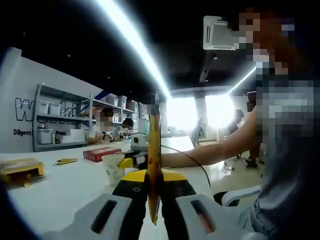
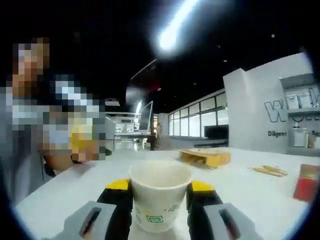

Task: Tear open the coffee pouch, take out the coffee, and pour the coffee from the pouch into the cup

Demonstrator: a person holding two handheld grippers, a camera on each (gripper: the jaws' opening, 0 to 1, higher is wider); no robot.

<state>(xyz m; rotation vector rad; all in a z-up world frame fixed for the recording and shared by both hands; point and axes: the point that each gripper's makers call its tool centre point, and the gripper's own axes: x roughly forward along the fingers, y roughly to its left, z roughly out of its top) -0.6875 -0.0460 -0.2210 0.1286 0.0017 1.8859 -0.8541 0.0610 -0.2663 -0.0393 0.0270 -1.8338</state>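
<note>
The left gripper (image 1: 154, 212) had its fingers clamped on the upright coffee pouch (image 1: 154, 165); the right gripper (image 2: 159, 212) gripped the paper cup (image 2: 159, 197). Pouring well probably meant bringing the pouch's opened top over the cup's mouth, tilting slowly, cup kept level above the counter (image 2: 240, 190).

The coffee pouch (image 1: 153, 165) is yellow, seen edge-on and standing upright, pinched between the left claw (image 1: 153, 212) jaws. The white paper cup (image 2: 159, 192) sits upright on the white surface (image 2: 240, 180), open and looking empty, squeezed between the right claw (image 2: 160, 220) jaws.

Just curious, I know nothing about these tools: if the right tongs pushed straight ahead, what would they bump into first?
Nothing new: the right tongs already grip the white paper cup. Beyond it, bare white table, probably.
</note>
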